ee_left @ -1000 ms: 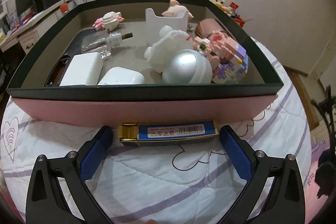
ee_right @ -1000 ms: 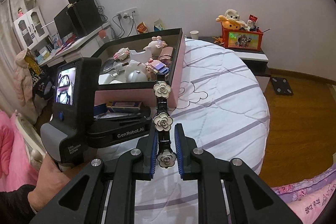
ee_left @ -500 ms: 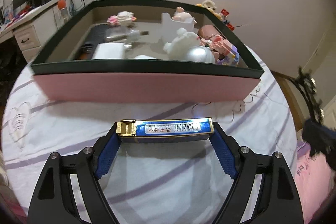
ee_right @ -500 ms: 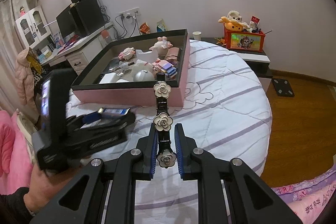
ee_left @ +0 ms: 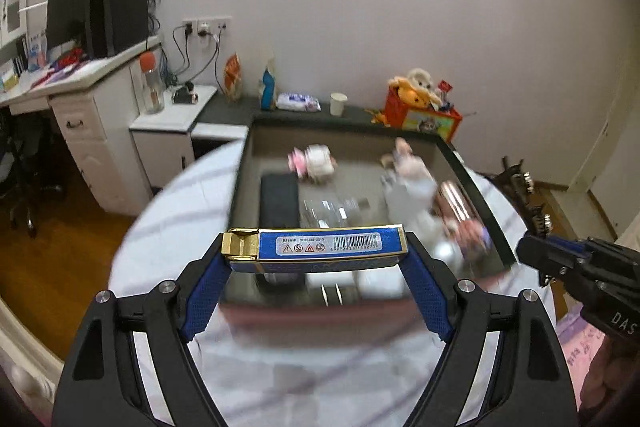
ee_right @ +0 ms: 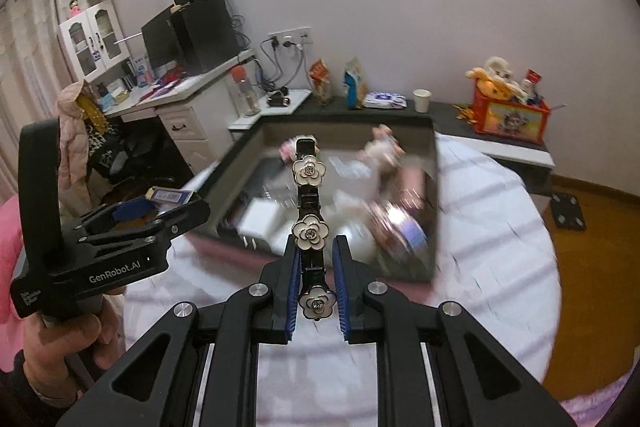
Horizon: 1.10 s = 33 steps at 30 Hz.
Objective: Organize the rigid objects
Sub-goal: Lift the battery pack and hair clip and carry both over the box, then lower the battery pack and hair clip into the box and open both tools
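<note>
Your left gripper [ee_left: 316, 255] holds a blue and gold lighter [ee_left: 316, 246] crosswise, its jaws spread fairly wide with a blue pad pressed on each end; the gold cap points left and the barcode label faces up. The lighter hangs in the air over the near edge of the open box [ee_left: 472, 183], which sits on the round bed [ee_left: 168, 211] with its pink outer wall toward you. Inside the box, blurred, you can make out a dark flat case [ee_left: 279, 197] at the left, a pink and white block toy [ee_left: 314, 165] behind it, clear items in the middle, and a white figure [ee_left: 412, 167] and a shiny pink cylinder [ee_left: 456, 197] at the right. Seen from your right wrist, your left hand [ee_right: 60, 347] grips the handle low at the left edge. Your right gripper [ee_right: 316, 281] is closed tight on a black hair clip [ee_right: 310, 211] set with three white flowers; the clip stands up and away from the jaws, held at its lower end, out over the bed just short of the box. Beyond the bed are a paper cup [ee_right: 421, 100] and an orange toy box [ee_right: 510, 117] on a dark ledge.
</note>
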Available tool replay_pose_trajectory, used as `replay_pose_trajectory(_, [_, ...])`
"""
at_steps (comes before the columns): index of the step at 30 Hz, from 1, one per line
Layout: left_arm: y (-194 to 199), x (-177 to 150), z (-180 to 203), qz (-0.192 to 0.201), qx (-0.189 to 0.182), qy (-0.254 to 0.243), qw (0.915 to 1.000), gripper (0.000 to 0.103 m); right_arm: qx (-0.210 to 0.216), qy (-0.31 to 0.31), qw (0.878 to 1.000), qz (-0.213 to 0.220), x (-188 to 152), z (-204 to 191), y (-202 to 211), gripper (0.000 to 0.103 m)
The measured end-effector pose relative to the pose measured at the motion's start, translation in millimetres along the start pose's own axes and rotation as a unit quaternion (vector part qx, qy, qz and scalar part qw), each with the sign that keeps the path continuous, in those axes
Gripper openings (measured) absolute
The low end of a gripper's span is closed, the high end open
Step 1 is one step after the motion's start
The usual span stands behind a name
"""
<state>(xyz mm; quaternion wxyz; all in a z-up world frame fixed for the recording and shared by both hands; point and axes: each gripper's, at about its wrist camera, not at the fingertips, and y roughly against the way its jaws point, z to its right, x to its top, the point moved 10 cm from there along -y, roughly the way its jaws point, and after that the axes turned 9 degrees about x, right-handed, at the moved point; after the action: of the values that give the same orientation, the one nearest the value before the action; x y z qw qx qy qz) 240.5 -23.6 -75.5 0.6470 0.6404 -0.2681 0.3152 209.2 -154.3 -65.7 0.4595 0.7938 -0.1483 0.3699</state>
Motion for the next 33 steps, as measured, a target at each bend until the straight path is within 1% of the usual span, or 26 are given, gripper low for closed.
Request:
replay_pose_trajectory(4, [-28, 24, 0, -0.006, -0.001, -0.008, 1.0, 0.083, 0.001, 0.0, 1.0, -0.019, 33, 5, -43, 0.016])
replay_pose_trajectory(5, [-39, 29, 3, -0.01, -0.002, -0.011, 0.9999, 0.083, -0.001, -0.003, 1.0, -0.024, 37, 9, -52, 0.016])
replay_pose_trajectory(7, [-59, 34, 7, -0.022, -0.007, -0.014, 0.9996, 0.083, -0.007, -0.006, 0.999, -0.038, 48, 18, -75, 0.016])
replay_pose_trajectory(11, [-97, 40, 11, -0.044, -0.006, -0.021, 0.9988, 0.083, -0.006, -0.019, 0.998, -0.061, 63, 35, -110, 0.016])
replay_pose_trajectory(15, [-126, 45, 12, -0.06, -0.003, -0.025, 0.9979, 0.083, -0.018, -0.017, 0.996, -0.091, 66, 47, -139, 0.016])
replay_pose_trajectory(18, [-139, 44, 14, -0.077, -0.01, -0.026, 0.9966, 0.083, -0.028, -0.018, 0.994, -0.108, 65, 57, -153, 0.016])
replay_pose_trajectory(19, [-141, 44, 16, -0.08, -0.009, -0.033, 0.9962, 0.083, -0.031, -0.017, 0.993, -0.113, 64, 59, -157, 0.016])
replay_pose_trajectory(21, [-145, 44, 16, -0.085, -0.001, -0.039, 0.9956, 0.084, -0.035, -0.016, 0.992, -0.123, 61, 62, -161, 0.016])
replay_pose_trajectory(23, [-150, 39, 16, -0.104, 0.007, -0.043, 0.9936, 0.084, -0.044, -0.012, 0.99, -0.132, 58, 64, -165, 0.016])
replay_pose_trajectory(24, [-152, 38, 17, -0.105, 0.013, -0.049, 0.9932, 0.084, -0.05, -0.01, 0.989, -0.135, 58, 65, -166, 0.016])
replay_pose_trajectory(26, [-151, 36, 16, -0.105, 0.02, -0.05, 0.993, 0.086, -0.05, -0.016, 0.99, -0.133, 56, 67, -165, 0.017])
replay_pose_trajectory(27, [-151, 36, 15, -0.106, 0.023, -0.05, 0.9928, 0.087, -0.053, -0.02, 0.99, -0.133, 57, 70, -165, 0.02])
replay_pose_trajectory(28, [-151, 36, 15, -0.107, 0.022, -0.05, 0.9927, 0.088, -0.063, -0.021, 0.989, -0.131, 58, 73, -164, 0.028])
replay_pose_trajectory(29, [-150, 35, 15, -0.109, 0.016, -0.047, 0.9928, 0.089, -0.068, -0.022, 0.99, -0.125, 59, 75, -161, 0.034])
replay_pose_trajectory(32, [-145, 37, 14, -0.112, 0.007, -0.045, 0.9926, 0.092, -0.065, -0.027, 0.99, -0.12, 60, 75, -153, 0.043])
replay_pose_trajectory(33, [-142, 37, 14, -0.11, 0.006, -0.045, 0.9929, 0.093, -0.067, -0.028, 0.991, -0.116, 61, 76, -150, 0.049])
